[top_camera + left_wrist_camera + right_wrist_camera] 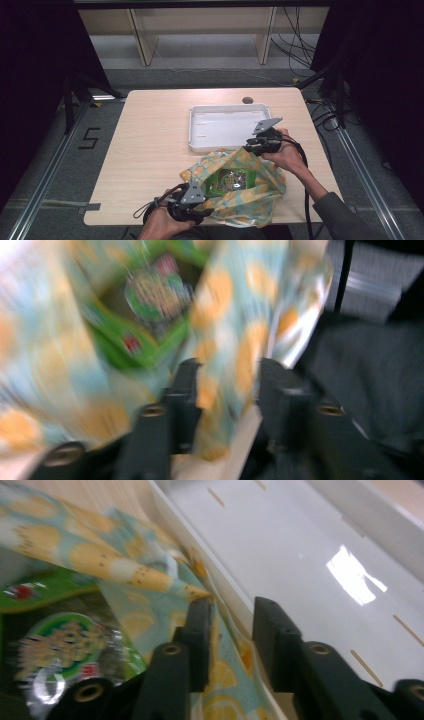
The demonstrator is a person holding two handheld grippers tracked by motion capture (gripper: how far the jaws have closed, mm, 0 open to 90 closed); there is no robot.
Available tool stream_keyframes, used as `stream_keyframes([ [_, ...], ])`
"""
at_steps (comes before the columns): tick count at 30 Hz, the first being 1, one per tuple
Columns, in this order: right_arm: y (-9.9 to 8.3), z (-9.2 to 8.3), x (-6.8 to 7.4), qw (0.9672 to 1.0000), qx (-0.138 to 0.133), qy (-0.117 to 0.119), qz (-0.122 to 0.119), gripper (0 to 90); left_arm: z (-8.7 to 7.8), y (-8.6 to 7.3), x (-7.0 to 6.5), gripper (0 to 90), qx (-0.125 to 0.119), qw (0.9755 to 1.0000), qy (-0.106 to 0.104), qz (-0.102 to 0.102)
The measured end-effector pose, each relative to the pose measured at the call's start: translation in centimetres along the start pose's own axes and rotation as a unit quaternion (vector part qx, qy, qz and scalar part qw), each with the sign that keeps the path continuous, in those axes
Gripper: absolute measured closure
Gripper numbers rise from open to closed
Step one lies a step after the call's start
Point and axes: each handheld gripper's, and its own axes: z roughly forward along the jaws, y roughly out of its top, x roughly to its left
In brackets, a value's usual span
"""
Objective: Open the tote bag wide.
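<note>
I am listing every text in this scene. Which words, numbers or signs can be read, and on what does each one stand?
"5": black figure marked on the grey floor left of the table.
Green snack packet inside the lemon-patterned bag: it has printed lettering, too small and blurred to read.
White tray: no text.

A pale wooden table stands on grey floor, black curtains flanking, cables behind
</note>
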Motion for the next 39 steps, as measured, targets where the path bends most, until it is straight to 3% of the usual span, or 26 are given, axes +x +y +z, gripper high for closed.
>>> stream_keyframes([
  [2, -0.1, -1.7, 1.1, 0.9998, -0.013, 0.014, 0.007, 58.7, -0.9, 1.0, 0.2, 52.6, -0.015, 0.9998, 0.008, 0.015],
  [6, -0.9, -4.2, 3.3, 0.9985, -0.028, 0.046, -0.008, 54.5, -1.5, 2.6, 1.1, 48.2, -0.034, 0.9982, 0.050, 0.004],
  [7, -1.3, -4.6, 3.8, 0.9982, -0.028, 0.053, 0.000, 53.8, -1.5, 2.9, 1.5, 47.2, -0.032, 0.9976, 0.060, 0.007],
  [9, -1.8, -4.9, 4.4, 0.9968, -0.030, 0.072, -0.013, 52.7, -1.2, 3.4, 2.4, 44.0, -0.032, 0.9965, 0.076, -0.009],
  [10, -2.1, -5.1, 4.8, 0.9968, -0.031, 0.073, -0.011, 52.2, -1.1, 3.6, 3.1, 42.6, -0.018, 0.9963, 0.084, -0.004],
  [12, -2.8, -5.4, 5.5, 0.9961, -0.021, 0.085, -0.010, 50.5, -0.6, 4.0, 3.9, 40.1, -0.007, 0.9956, 0.093, -0.012],
  [14, -3.3, -5.3, 6.0, 0.9938, -0.023, 0.107, -0.019, 49.1, 0.1, 4.3, 4.8, 38.3, -0.002, 0.9953, 0.093, -0.027],
  [18, -4.2, -5.6, 7.5, 0.9896, -0.017, 0.141, -0.024, 46.8, 2.2, 5.0, 6.2, 36.8, 0.030, 0.9963, 0.071, -0.037],
  [20, -4.6, -5.5, 8.2, 0.9877, -0.005, 0.153, -0.031, 46.5, 3.1, 5.4, 6.8, 41.7, 0.033, 0.9961, 0.074, -0.033],
  [23, -5.2, -4.7, 9.2, 0.9844, 0.015, 0.167, -0.053, 47.3, 4.6, 5.8, 7.9, 54.2, 0.068, 0.9959, 0.058, -0.012],
  [24, -5.5, -4.4, 9.5, 0.9845, 0.032, 0.166, -0.047, 50.2, 5.0, 5.9, 8.3, 61.3, 0.072, 0.9953, 0.064, -0.011],
  [25, -5.6, -4.2, 9.7, 0.9833, 0.041, 0.167, -0.059, 56.2, 5.5, 5.8, 8.9, 68.7, 0.073, 0.9940, 0.080, -0.012],
  [27, -6.1, -3.4, 10.1, 0.9771, 0.070, 0.181, -0.087, 72.8, 6.1, 5.6, 10.1, 81.9, 0.090, 0.9914, 0.094, -0.010],
  [28, -6.3, -3.2, 10.2, 0.9742, 0.083, 0.182, -0.105, 79.3, 6.4, 5.4, 10.7, 84.1, 0.095, 0.9900, 0.103, -0.014],
  [30, -6.7, -2.9, 10.3, 0.9705, 0.096, 0.187, -0.118, 87.0, 6.8, 4.9, 11.7, 86.3, 0.102, 0.9876, 0.118, -0.018],
  [34, -7.4, -2.6, 10.6, 0.9611, 0.124, 0.208, -0.133, 90.0, 7.2, 3.3, 13.3, 87.9, 0.111, 0.9846, 0.129, -0.041],
  [35, -7.6, -2.5, 10.9, 0.9575, 0.126, 0.219, -0.139, 90.0, 7.2, 3.0, 13.4, 87.9, 0.113, 0.9841, 0.131, -0.042],
  [39, -8.0, -2.0, 11.3, 0.9538, 0.139, 0.223, -0.146, 90.0, 7.5, 1.1, 14.2, 88.1, 0.127, 0.9803, 0.142, -0.051],
])
